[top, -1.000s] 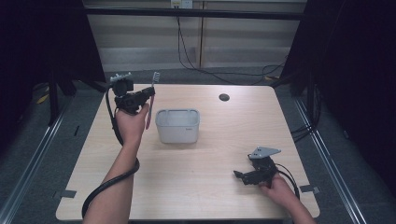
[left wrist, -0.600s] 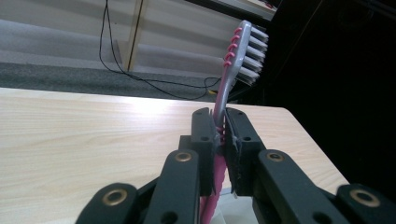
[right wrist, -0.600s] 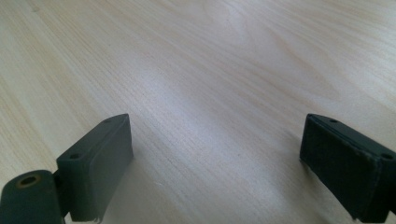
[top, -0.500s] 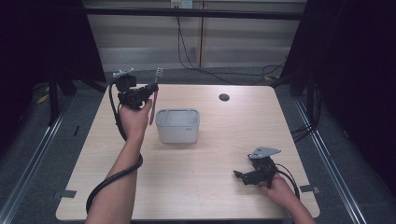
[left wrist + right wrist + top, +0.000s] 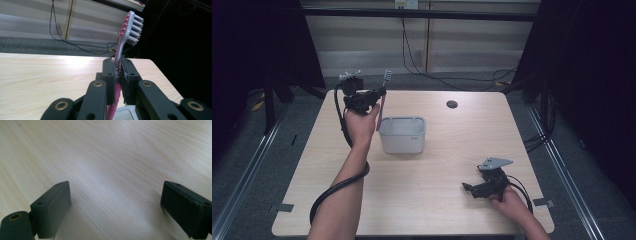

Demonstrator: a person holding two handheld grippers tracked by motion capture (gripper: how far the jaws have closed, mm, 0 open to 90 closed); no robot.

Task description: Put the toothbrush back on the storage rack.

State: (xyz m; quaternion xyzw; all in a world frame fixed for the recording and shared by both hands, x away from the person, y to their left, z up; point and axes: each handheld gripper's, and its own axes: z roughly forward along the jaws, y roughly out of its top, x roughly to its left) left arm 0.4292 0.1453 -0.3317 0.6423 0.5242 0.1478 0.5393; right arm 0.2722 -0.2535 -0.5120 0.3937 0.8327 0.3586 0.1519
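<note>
Carry step, as I read it: left gripper (image 5: pixel 379 94) clenched on a pink toothbrush (image 5: pixel 383 97), bristles up, held just left of the white bin (image 5: pixel 402 135) at mid-bench; right gripper (image 5: pixel 472 189) released, idle near-right; next, shift over the bin, lower, release.

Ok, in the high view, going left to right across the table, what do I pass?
Left gripper shut on the pink toothbrush → white bin → small dark disc near the table's far edge → right gripper, jaws open, resting low on the table.
</note>
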